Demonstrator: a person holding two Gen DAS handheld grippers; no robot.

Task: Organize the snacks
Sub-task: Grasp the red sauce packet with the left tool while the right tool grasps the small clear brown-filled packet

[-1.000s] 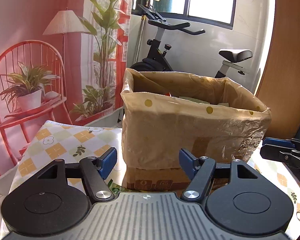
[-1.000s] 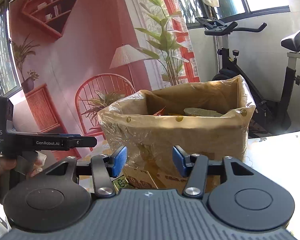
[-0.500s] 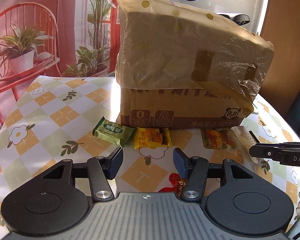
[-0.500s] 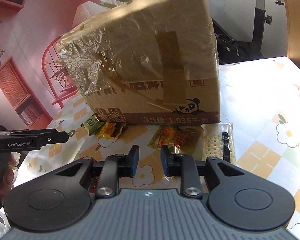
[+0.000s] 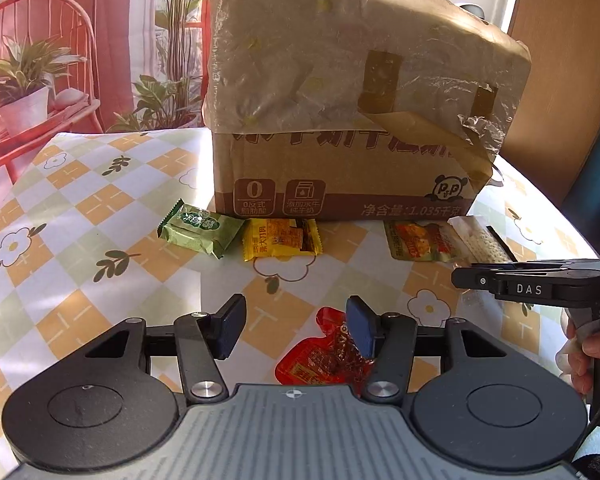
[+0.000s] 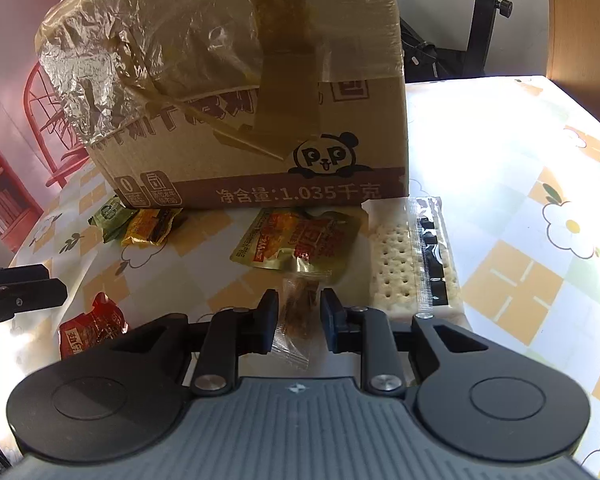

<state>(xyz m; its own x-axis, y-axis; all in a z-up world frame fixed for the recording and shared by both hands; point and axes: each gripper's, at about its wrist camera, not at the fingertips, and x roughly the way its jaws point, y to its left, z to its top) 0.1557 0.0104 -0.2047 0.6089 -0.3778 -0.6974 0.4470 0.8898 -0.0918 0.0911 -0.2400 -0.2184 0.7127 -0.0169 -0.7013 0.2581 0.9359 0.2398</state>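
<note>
Both grippers down at table level, box top out of view, snacks now in front.

Right gripper (image 6: 299, 315) has narrowed a lot; its jaws flank a small clear-wrapped snack (image 6: 296, 320), though pad contact is unclear. Left gripper (image 5: 293, 326) has closed a little and stands half open over the red pouch (image 5: 322, 356), nothing gripped. Further out lie the gold pouch (image 6: 296, 242) and cracker pack (image 6: 404, 256) to the right, with the green pack (image 5: 196, 229) and yellow pack (image 5: 282, 239) to the left, all against the cardboard box (image 5: 340, 120). Likely next: pick, then drop in the box.
</note>
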